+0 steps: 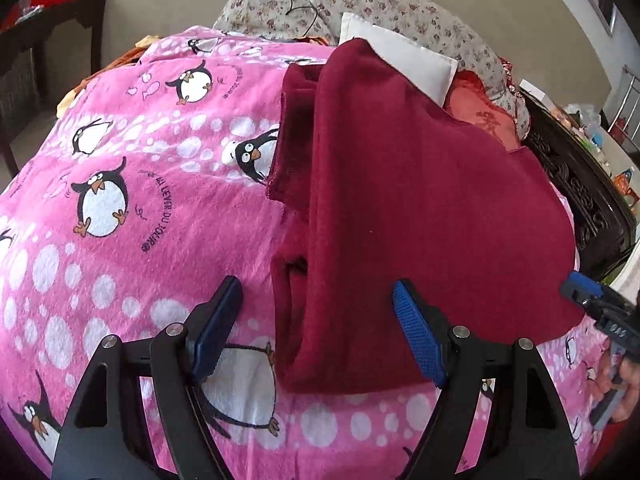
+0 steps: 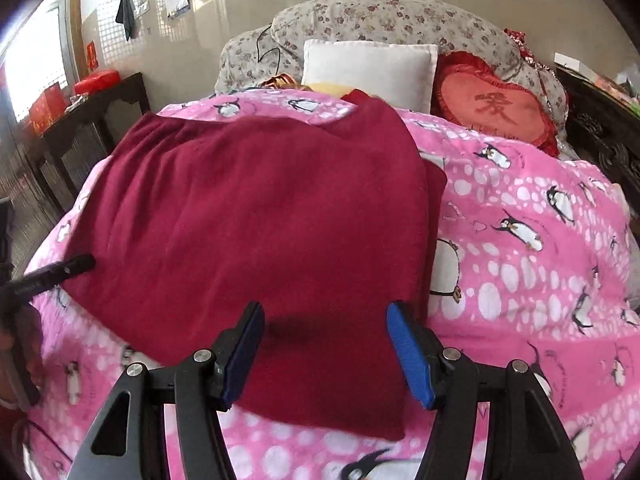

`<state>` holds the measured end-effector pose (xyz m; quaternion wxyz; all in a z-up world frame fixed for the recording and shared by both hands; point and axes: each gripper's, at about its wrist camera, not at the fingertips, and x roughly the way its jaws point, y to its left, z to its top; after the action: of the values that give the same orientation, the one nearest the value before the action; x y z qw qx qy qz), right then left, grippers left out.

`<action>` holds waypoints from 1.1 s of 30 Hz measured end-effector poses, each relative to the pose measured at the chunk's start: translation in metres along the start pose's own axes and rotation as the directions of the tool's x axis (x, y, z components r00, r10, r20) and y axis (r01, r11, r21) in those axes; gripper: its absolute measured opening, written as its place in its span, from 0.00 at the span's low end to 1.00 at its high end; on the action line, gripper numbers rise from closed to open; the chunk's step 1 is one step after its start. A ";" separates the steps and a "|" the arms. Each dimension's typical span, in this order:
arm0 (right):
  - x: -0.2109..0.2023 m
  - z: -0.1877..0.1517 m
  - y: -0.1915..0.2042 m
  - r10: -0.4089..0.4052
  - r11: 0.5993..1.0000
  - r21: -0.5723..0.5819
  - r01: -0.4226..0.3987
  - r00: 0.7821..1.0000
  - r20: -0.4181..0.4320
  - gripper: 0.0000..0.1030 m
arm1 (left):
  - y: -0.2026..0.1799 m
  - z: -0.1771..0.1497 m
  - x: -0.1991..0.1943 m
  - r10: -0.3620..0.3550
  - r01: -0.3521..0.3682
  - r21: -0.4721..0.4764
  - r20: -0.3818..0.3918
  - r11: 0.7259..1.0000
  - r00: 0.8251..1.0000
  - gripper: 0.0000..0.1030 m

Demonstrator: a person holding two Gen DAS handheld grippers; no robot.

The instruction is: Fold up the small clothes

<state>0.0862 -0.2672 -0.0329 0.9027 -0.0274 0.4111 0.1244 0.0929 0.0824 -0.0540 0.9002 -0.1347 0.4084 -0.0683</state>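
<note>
A dark red fleece garment (image 2: 256, 216) is laid flat on the pink penguin-print blanket (image 1: 120, 200) of the bed, folded double, one layer edge exposed along a side. Both the left tool (image 1: 316, 320) and right tool (image 2: 324, 340) are held released above its near edge.

Your left gripper (image 1: 318, 312) hangs with its jaws spread and empty over the near left edge of the folded dark red fleece garment (image 1: 400, 200) lying on the pink penguin-print blanket (image 1: 120, 200).
</note>
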 end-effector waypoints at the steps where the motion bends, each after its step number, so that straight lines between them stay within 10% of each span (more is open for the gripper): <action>1: -0.006 0.001 0.002 0.025 1.000 0.002 -0.025 1.000 0.011 0.60 | 0.002 -0.002 -0.001 -0.008 0.008 -0.002 0.009 1.000 1.000 0.76; 8: -0.033 -0.011 -0.004 -0.042 0.998 0.050 0.039 0.998 0.056 0.60 | 0.007 -0.006 -0.002 -0.029 0.029 -0.007 0.036 1.000 0.999 0.76; 14: 0.009 -0.029 -0.025 0.023 0.988 0.154 -0.010 0.996 -0.083 0.60 | 0.009 -0.008 -0.003 -0.042 0.043 -0.014 0.043 0.999 0.998 0.76; 23: -0.040 -0.011 -0.004 -0.125 0.987 0.108 0.115 0.988 0.095 0.60 | 0.009 -0.008 -0.003 -0.041 0.042 -0.012 0.045 0.999 0.998 0.76; 33: 0.005 0.033 0.084 0.099 0.994 -0.049 -0.097 0.994 0.042 0.60 | 0.011 -0.008 -0.003 -0.059 0.060 -0.022 0.047 0.998 0.997 0.77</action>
<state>0.0932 -0.1800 -0.0105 0.9035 -0.0258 0.3886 0.1788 0.0848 0.0917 -0.0603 0.9054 -0.1588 0.3839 -0.0873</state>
